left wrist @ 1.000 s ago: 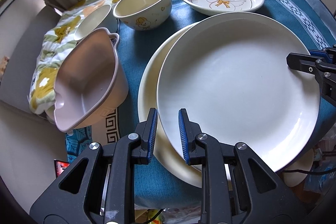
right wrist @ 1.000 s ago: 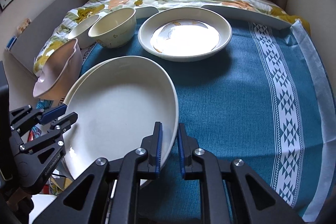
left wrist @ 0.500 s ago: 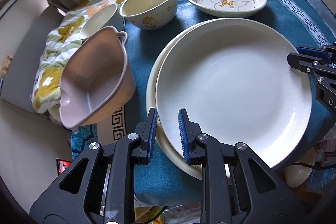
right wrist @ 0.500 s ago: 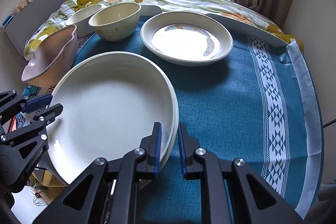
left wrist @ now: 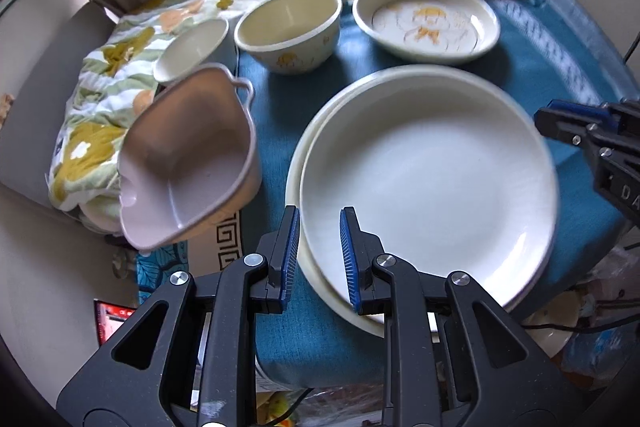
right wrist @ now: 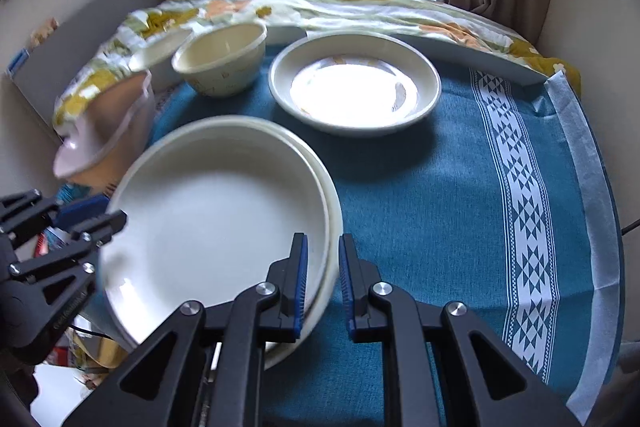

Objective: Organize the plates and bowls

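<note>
A large white plate [left wrist: 428,179] lies stacked on a cream plate [left wrist: 296,187] on the blue cloth; the stack also shows in the right wrist view [right wrist: 208,223]. My left gripper [left wrist: 319,255] is open, its jaws either side of the stack's near-left rim. My right gripper [right wrist: 323,287] is open, its jaws either side of the stack's right rim. A duck-print plate [left wrist: 428,23], a cream bowl [left wrist: 288,27], a small white bowl [left wrist: 192,47] and a pink heart-shaped bowl [left wrist: 192,163] stand behind and to the left.
The round table has a blue cloth [right wrist: 460,187] with a white patterned band on the right. A floral blanket [right wrist: 320,7] lies along the far edge by the curtains. The pink bowl overhangs the table's left edge.
The white plate has come down from a tilt onto the cream plate and slid more squarely over it. Both grippers have drawn back a little.
</note>
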The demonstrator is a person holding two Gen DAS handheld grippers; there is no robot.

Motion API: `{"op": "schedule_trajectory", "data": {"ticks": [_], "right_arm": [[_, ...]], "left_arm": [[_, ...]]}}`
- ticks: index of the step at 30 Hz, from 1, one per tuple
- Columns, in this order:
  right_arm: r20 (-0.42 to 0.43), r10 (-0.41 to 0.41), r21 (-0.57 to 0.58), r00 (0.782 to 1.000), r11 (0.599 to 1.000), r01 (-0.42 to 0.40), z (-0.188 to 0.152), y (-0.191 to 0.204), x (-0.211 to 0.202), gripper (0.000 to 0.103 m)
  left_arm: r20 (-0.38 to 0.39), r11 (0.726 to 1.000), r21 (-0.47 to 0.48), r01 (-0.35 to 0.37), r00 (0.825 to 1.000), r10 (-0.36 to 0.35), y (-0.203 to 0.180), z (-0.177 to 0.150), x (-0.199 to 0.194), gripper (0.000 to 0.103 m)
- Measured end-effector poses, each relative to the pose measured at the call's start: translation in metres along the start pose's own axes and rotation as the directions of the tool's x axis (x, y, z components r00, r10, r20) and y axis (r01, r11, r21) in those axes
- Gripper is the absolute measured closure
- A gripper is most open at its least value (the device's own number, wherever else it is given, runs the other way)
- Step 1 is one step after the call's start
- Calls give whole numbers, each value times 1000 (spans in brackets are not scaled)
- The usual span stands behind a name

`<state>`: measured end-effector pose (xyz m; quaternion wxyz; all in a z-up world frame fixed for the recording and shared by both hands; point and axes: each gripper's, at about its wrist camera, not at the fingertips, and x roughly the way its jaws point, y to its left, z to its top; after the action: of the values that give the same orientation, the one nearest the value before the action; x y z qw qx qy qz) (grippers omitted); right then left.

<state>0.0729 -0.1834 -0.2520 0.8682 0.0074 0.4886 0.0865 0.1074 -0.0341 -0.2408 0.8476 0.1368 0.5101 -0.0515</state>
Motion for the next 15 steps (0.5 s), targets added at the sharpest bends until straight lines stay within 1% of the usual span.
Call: {"op": "schedule_trajectory", "data": {"ticks": [2, 3, 5, 6, 7, 8, 9, 10, 11, 13, 14, 15], "right_arm": [[26, 32, 17, 999, 999, -33, 11, -5, -15, 89], [43, 46, 25, 998, 999, -47, 18, -8, -24, 89], [74, 67, 45, 995, 996, -71, 31, -16, -38, 89], [87, 82, 59, 993, 994, -88, 38, -23, -44, 88], [100, 86, 70, 991, 993, -93, 44, -28, -49, 83], [119, 88, 77, 989, 992, -98, 51, -34, -54, 60], [133, 91, 77, 987, 992, -102, 57, -41, -57, 19], [151, 100, 77, 983, 991, -113, 64, -49, -60, 0], [168, 111, 78, 979, 989, -126, 69, -57, -63, 0], [162, 119, 66, 980, 989, -131, 82, -72, -62, 0], [135, 110, 54, 985, 992, -118, 89, -79, -59, 0], [85, 102, 34, 991, 994, -106, 98, -85, -52, 0]], "left_arm": [[24, 997, -41, 60, 998, -59, 6, 15, -17, 84], [41, 995, -53, 85, 996, -83, 7, 21, -24, 81], [68, 991, -70, 115, 992, -110, 10, 39, -34, 43], [88, 989, -80, 122, 989, -115, 10, 47, -38, 10], [121, 987, -86, 137, 985, -126, 12, 54, -43, 0], [162, 984, -87, 155, 977, -139, 12, 63, -48, 0], [177, 983, -85, 165, 973, -148, 11, 71, -49, 0], [174, 979, -80, 188, 970, -172, 9, 81, -47, 0], [167, 974, -84, 209, 967, -193, 8, 88, -44, 0], [154, 951, -123, 283, 952, -263, 6, 102, -35, 0], [152, 938, -150, 314, 944, -292, 6, 106, -29, 0], [148, 922, -181, 342, 936, -318, 6, 110, -22, 0]]}}
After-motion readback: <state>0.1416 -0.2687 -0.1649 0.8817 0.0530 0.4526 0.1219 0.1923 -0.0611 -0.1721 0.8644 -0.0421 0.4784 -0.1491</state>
